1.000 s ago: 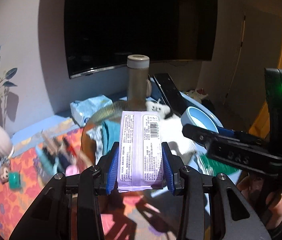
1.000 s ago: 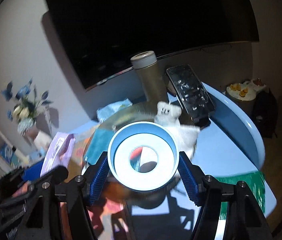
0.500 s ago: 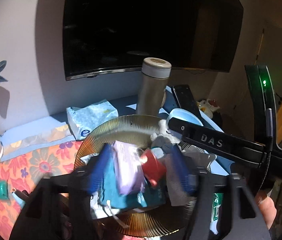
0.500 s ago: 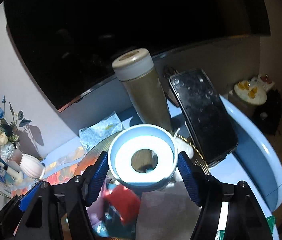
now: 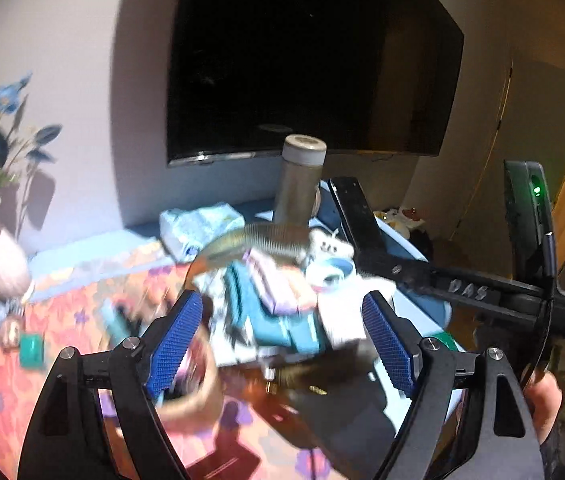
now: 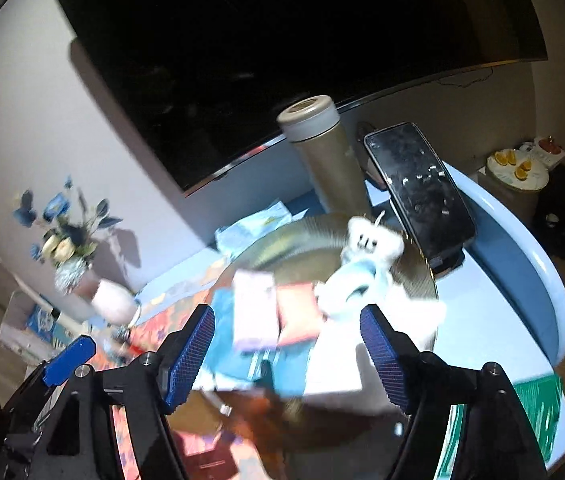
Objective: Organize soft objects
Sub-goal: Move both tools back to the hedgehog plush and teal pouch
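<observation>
Right wrist view: both the right tongs (image 6: 287, 354) and left tongs (image 5: 282, 340) gape wide, empty. At 12 o'clock, a blurred purple tissue pack (image 6: 253, 314) lies flat on the amber plate (image 6: 302, 236) beside the roll of tape (image 6: 352, 280).

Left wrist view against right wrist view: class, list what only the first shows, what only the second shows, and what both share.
Only the left wrist view shows the right gripper's body with its green light and a small green block on the floral cloth.

Only the right wrist view shows the phone's glossy screen and a plate of orange slices.

Both share the television, the flask, the amber plate heaped with soft packets, the white plush toy and the flower vase.
</observation>
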Demonstrator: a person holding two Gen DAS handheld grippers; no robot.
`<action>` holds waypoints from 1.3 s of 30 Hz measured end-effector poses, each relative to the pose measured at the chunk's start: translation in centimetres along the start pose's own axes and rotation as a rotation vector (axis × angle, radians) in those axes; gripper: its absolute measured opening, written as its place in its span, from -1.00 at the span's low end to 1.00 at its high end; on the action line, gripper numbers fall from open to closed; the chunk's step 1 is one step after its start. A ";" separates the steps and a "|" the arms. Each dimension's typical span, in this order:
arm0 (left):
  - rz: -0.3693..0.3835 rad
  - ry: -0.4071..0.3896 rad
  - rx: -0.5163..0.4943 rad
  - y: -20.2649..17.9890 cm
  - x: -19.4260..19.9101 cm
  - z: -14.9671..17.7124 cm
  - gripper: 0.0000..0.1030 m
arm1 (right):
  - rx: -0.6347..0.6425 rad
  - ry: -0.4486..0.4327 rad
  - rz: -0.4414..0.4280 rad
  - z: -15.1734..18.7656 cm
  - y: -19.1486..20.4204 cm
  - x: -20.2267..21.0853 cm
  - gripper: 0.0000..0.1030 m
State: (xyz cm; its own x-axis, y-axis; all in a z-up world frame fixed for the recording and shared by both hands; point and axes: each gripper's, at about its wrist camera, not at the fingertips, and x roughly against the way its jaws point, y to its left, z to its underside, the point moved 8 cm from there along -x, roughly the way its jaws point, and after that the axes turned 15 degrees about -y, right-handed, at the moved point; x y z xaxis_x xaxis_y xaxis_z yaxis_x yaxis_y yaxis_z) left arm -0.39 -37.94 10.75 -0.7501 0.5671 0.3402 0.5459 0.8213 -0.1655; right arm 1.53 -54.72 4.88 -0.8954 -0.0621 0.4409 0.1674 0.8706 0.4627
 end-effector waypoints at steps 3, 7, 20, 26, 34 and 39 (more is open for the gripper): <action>-0.042 0.006 -0.026 1.4 2.6 1.6 0.58 | 0.005 -0.013 0.001 1.5 0.5 2.3 0.53; -0.071 -0.003 -0.012 3.7 5.6 2.5 0.58 | -0.031 -0.012 -0.016 3.9 1.1 4.4 0.60; -0.221 0.015 0.158 16.6 12.5 7.2 0.58 | 0.541 0.191 -0.075 17.5 14.8 5.6 0.59; -0.443 0.055 0.296 27.5 15.2 9.6 0.58 | 0.743 0.256 -0.134 22.2 21.7 3.2 0.60; -0.530 0.101 0.342 36.0 14.4 9.6 0.58 | 0.870 0.357 -0.098 25.8 26.8 -4.0 0.60; -0.395 0.173 0.366 37.3 9.5 9.1 0.58 | 0.658 0.418 -0.205 24.9 29.0 -8.8 0.60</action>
State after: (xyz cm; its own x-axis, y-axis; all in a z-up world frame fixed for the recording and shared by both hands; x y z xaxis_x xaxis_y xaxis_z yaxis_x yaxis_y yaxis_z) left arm 9.42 -1.36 -0.59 -0.7820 0.2193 0.5834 0.0477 0.9544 -0.2948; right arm 3.97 -16.73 -4.71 -0.6320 -0.3157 0.7077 -0.3773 0.9231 0.0748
